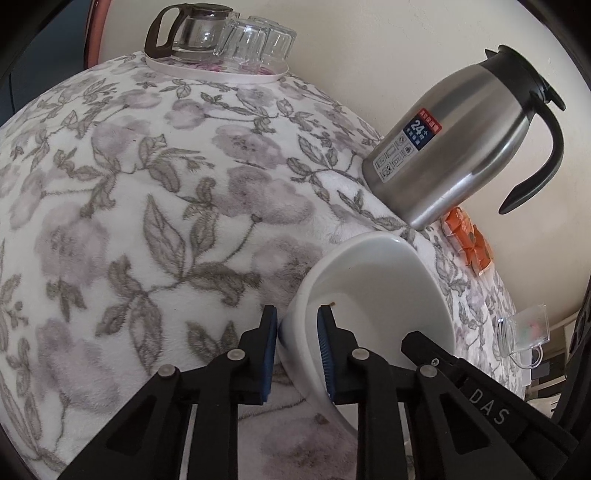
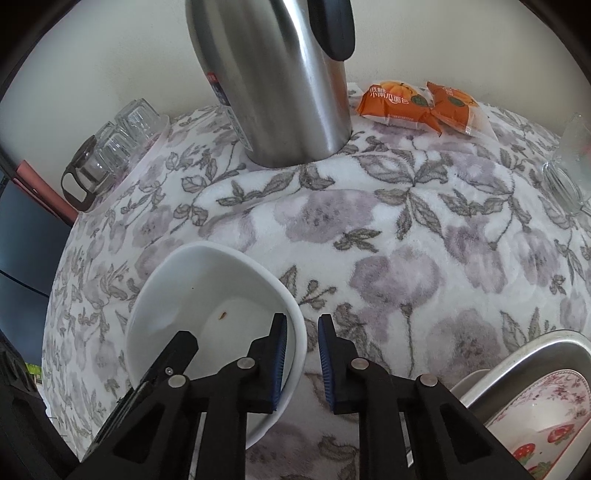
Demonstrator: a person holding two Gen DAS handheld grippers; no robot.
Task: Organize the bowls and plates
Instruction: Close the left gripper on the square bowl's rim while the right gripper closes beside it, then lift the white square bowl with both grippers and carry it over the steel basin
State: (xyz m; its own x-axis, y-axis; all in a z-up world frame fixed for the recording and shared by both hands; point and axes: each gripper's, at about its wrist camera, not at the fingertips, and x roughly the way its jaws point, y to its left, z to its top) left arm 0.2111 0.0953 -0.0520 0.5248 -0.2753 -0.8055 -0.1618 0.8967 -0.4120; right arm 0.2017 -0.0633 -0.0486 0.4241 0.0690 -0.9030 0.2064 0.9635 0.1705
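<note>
The left tongs (image 1: pixel 297 347) straddle the rim of a white bowl (image 1: pixel 384 280): one blue pad (image 1: pixel 271 354) is outside the wall and the other is inside. The pads sit close to the wall, but a thin gap shows on each side, so I cannot tell if they pinch it. The right tongs (image 2: pixel 303 354) straddle the other side of the same white bowl (image 2: pixel 207 295), with one blue pad (image 2: pixel 279 362) inside and the other outside. There is a wide gap past the rim, so these tongs are spread and do not pinch. The bowl sits near the front of the desk (image 1: pixel 147 184), which has a soft cloth with grey leaves and pale purple flowers. A tiny brown speck (image 2: pixel 223 314) lies inside the bowl. Behind the bowl stands a tall shiny metal jug (image 1: pixel 454 147) with a black handle and a label. Beside the jug, near the wall, lie orange snack packs (image 2: pixel 421 103). At the far left corner a white tray (image 1: pixel 221 74) holds a glass pot (image 1: pixel 188 31) with a dark handle and some upside-down glass cups (image 1: pixel 258 40). A clear glass mug (image 1: pixel 524 332) stands at the right edge. Near the right tongs, at the bottom right, a metal pan (image 2: pixel 535 354) holds a plate with pink flowers (image 2: pixel 546 417) and little red mushrooms.
</note>
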